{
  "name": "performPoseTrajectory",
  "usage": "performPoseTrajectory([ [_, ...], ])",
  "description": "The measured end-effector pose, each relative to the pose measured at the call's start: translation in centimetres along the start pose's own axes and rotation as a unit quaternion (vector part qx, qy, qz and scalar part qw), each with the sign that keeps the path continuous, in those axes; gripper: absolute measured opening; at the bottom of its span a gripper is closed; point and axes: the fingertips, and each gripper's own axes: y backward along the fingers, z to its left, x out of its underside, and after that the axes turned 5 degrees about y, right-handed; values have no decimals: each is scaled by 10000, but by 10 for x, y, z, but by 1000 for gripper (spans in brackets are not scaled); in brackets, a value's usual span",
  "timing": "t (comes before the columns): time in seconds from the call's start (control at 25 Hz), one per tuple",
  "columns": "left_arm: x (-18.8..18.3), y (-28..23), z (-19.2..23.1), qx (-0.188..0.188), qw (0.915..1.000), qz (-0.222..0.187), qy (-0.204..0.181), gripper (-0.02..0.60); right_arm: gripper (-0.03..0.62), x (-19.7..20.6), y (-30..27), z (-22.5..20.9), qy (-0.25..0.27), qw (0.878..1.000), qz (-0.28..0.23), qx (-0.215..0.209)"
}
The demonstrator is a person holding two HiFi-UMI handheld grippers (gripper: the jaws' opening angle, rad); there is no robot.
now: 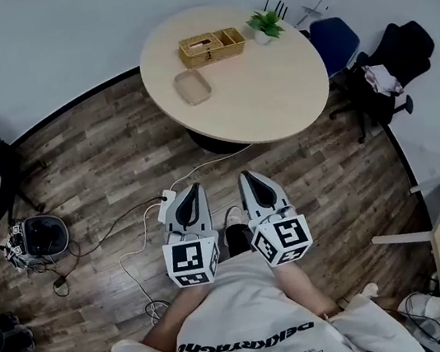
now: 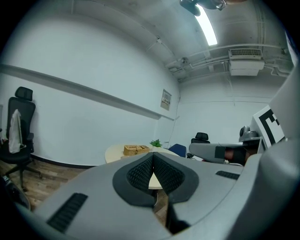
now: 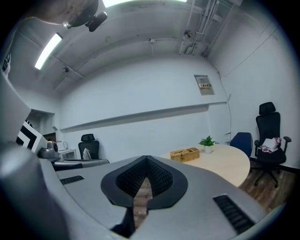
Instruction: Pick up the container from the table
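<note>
- Wood floor (image 1: 101, 166) separates the person from the round tabletop (image 1: 273, 95). Both tools are short of the tabletop's near edge, over the floor.
- Container (image 1: 192, 86): shallow rounded-rectangle tray on the tabletop's near-left part, just inside the edge. It is clear of the wicker basket (image 1: 211, 47), which sits further in.
- Its long axis runs roughly away from the person, slightly skewed.
- Left hand-held gripper (image 1: 196, 188): jaws together, nothing between them.
- Right hand-held gripper (image 1: 247, 176): same, closed and empty.
- Container lies ahead of the pair, offset toward the left one, so left looks nearer. Jaws need opening first; gripping across the short side seems best.
</note>
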Motion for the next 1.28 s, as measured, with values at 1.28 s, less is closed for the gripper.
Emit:
performPoseTrajectory([
  [1.28,25,-339,102,-977,9858,1234,590,17,34,50,-317,-181,-476,9835,1490,-909],
])
